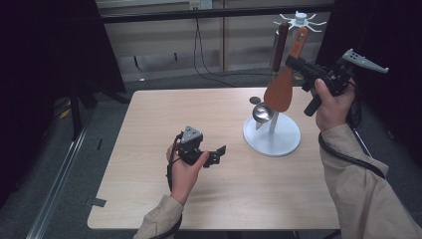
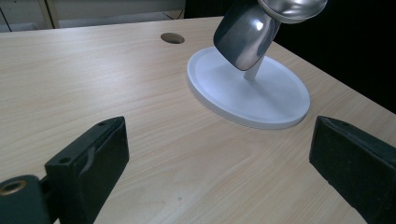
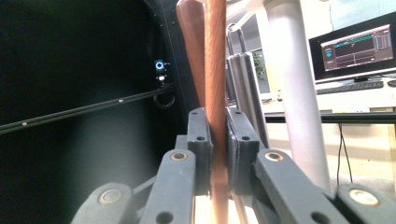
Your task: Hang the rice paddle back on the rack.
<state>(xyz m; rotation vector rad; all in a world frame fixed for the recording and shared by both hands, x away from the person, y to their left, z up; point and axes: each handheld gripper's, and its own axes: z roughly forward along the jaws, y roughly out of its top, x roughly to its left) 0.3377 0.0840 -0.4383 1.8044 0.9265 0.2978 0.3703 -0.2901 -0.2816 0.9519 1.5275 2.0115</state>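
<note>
Bench [image 1: 149, 149] left and front: open wood, free passage. Rack [image 1: 272, 139] base and pole block right rear. Hanging wooden spatula [image 1: 281, 89], ladle [image 1: 262, 113], dark handle [image 1: 279, 47] crowd pole; gaps between them narrow.

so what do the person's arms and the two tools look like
Both forearms wear beige long sleeves. Each hand carries a black tool: the left tool and the right tool have blocky matte black jaws on linked bars with brass-coloured pivots. Each has a grey three-cornered plate on top and trails a black cable.
</note>
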